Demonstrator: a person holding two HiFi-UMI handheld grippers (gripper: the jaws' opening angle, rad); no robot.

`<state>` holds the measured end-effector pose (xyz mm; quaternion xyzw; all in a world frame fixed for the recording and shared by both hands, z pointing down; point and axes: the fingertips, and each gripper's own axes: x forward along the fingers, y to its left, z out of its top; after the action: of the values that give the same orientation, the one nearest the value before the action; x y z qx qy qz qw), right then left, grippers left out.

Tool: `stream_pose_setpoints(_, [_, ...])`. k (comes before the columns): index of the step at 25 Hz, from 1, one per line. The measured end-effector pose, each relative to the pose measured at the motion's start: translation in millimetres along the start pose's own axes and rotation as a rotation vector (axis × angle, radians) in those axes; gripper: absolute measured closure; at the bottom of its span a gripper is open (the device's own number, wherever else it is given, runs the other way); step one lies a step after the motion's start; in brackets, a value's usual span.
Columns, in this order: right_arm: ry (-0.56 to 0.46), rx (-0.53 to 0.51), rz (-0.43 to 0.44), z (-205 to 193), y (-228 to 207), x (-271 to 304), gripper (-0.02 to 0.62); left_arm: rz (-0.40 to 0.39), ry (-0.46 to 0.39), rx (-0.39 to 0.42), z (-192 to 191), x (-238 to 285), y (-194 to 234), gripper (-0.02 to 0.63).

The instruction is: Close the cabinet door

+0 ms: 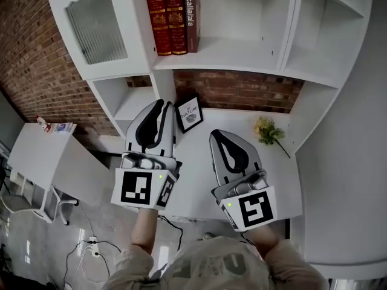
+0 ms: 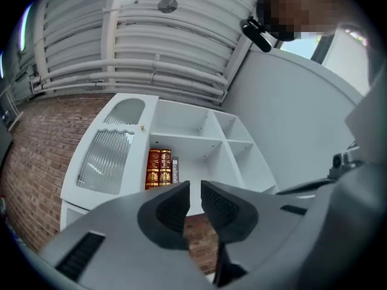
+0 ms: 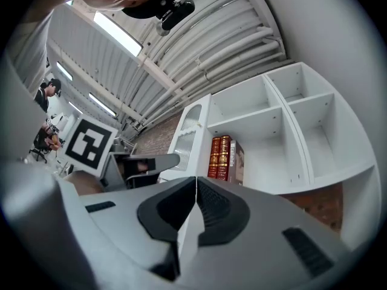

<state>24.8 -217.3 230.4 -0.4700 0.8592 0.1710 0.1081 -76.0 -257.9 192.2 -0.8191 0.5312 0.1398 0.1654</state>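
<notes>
The white cabinet door (image 1: 97,23) with its ribbed glass pane stands left of the shelf that holds the books (image 1: 173,17). It lies in line with the cabinet front, and I see no gap at its knob edge (image 2: 143,126). My left gripper (image 1: 158,107) hangs below the door, apart from it, its jaws a narrow slit apart with nothing between them (image 2: 195,189). My right gripper (image 1: 219,136) is over the desk, its jaws pressed together and empty (image 3: 196,183). Both point up toward the cabinet door (image 3: 188,138).
A framed picture (image 1: 189,113) and a small bunch of flowers (image 1: 267,130) sit on the white desk (image 1: 196,162) under the shelves. A small white table (image 1: 36,156) stands at the left, with cables (image 1: 91,246) on the floor. Brick wall behind.
</notes>
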Motion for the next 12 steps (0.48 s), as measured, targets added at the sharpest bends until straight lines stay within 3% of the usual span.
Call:
stream_pose_setpoints(5, [0.032, 0.062, -0.004, -25, 2, -8, 0.578, 0.065, 0.068, 0.005, -46, -34, -22, 0.591])
stream_pose_setpoints(12, [0.124, 0.124, -0.009, -66, 8, -18, 0.578, 0.074, 0.177, -0.018, -94, -63, -49, 0.592])
